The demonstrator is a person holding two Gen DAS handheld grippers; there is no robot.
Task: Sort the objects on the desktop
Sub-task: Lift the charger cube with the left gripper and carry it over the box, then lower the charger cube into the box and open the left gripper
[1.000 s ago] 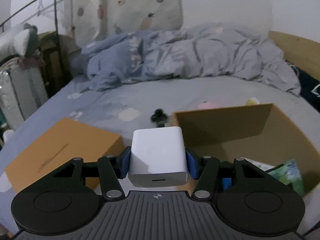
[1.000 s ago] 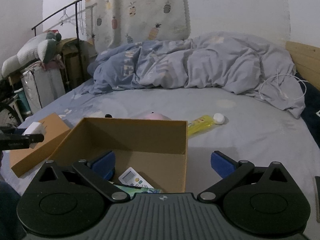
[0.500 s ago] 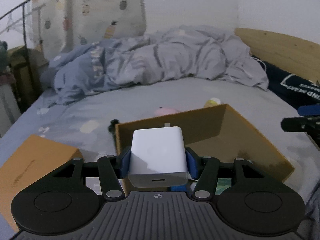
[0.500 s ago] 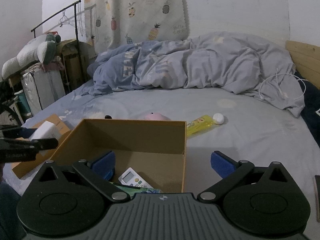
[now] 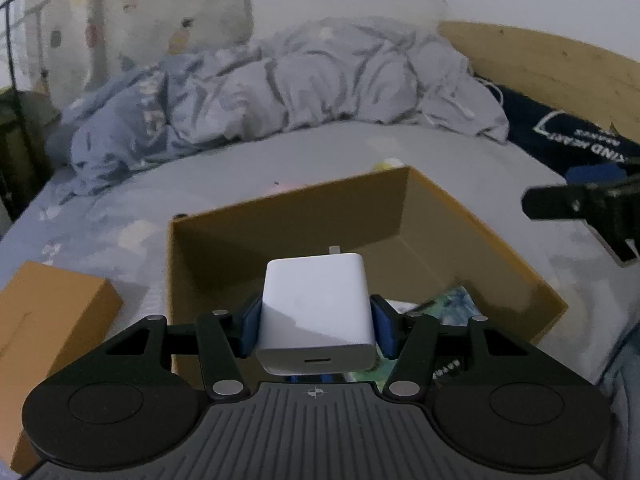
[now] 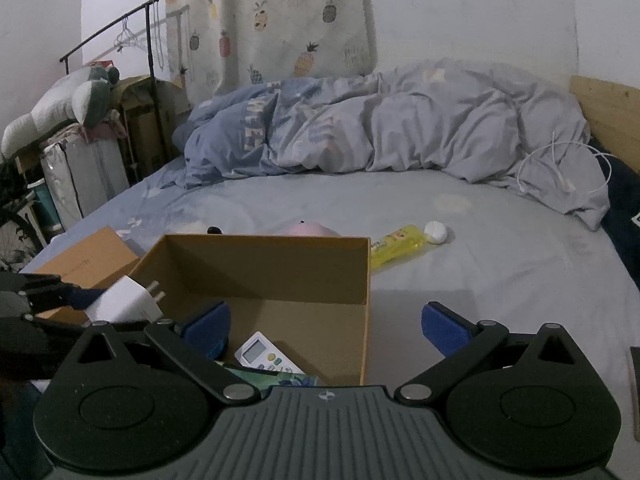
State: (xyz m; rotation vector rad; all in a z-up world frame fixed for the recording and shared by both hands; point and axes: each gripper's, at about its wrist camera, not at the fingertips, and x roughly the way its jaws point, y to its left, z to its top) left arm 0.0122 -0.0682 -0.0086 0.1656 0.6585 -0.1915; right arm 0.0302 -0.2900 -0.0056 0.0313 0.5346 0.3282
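Note:
My left gripper [image 5: 316, 330] is shut on a white charger plug [image 5: 316, 312], its prongs pointing forward over the near-left part of the open cardboard box [image 5: 288, 216]. From the right wrist view the same charger plug [image 6: 126, 300] hangs just at the left wall of the cardboard box [image 6: 264, 260]. Inside the box lie a white remote control [image 6: 266, 356] and a green packet [image 6: 280, 378]. My right gripper [image 6: 326, 326] is open and empty above the box's near-right corner. Behind the box rest a yellow bottle [image 6: 400, 242] and a pink toy [image 6: 310, 228].
A flat orange box [image 5: 48, 320] lies left of the cardboard box on the grey bed sheet [image 6: 500, 272]. A crumpled duvet [image 6: 400, 124] fills the back of the bed. A wooden headboard [image 5: 540, 64] runs along the right, and a rack with bags [image 6: 80, 152] stands at left.
My left gripper has carried the charger plug rightward from above the orange box to over the cardboard box's left side. The right gripper has stayed put and open.

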